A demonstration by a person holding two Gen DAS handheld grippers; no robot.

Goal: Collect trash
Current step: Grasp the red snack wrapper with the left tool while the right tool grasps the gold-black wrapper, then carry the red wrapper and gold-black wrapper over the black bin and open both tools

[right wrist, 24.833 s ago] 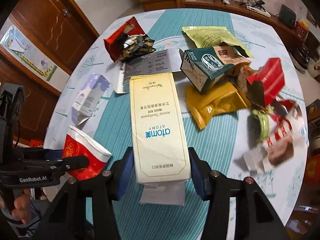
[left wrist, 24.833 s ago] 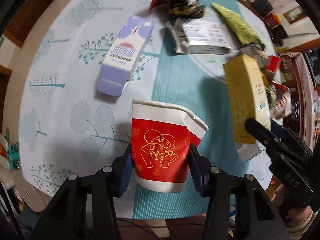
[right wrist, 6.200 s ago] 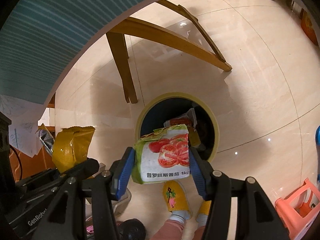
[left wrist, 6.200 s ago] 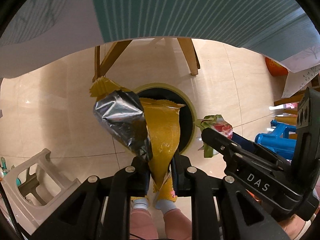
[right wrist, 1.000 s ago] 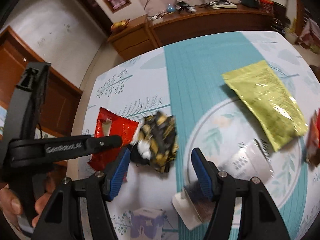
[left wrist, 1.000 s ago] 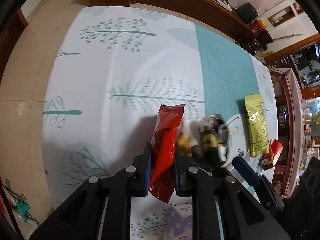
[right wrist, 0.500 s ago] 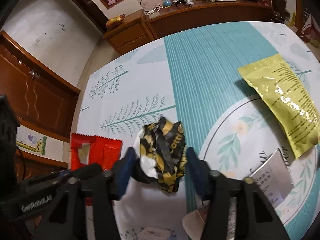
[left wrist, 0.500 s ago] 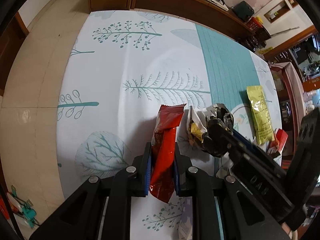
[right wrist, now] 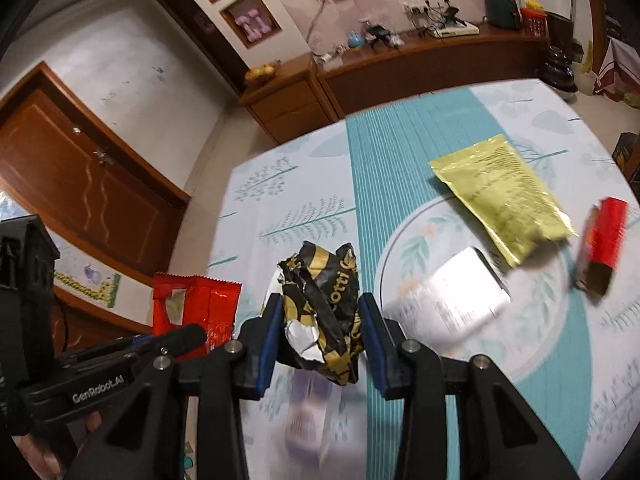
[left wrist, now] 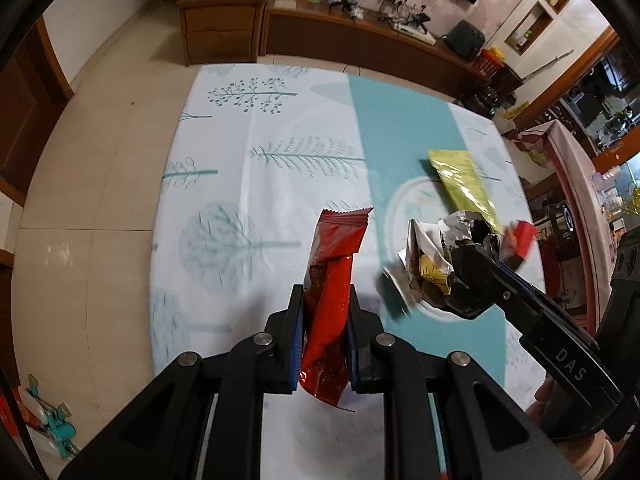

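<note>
— Left tool [left wrist: 323, 312]?
— Clamped on the red wrapper [left wrist: 334, 276], held upright above the counter [left wrist: 248, 184].
— Right tool [right wrist: 318, 320]?
— Just closed on the black-and-gold wrapper [right wrist: 324, 312], gripped between its pads, right of the red one.

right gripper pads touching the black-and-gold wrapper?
Touching. The right wrist view shows the right gripper with both blue pads pressed against the crumpled black-and-gold wrapper, holding it above the table; the jaws have just been closing.

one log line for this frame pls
left gripper: shut on red wrapper | right gripper: just closed on black-gold wrapper | table: green pouch left
</note>
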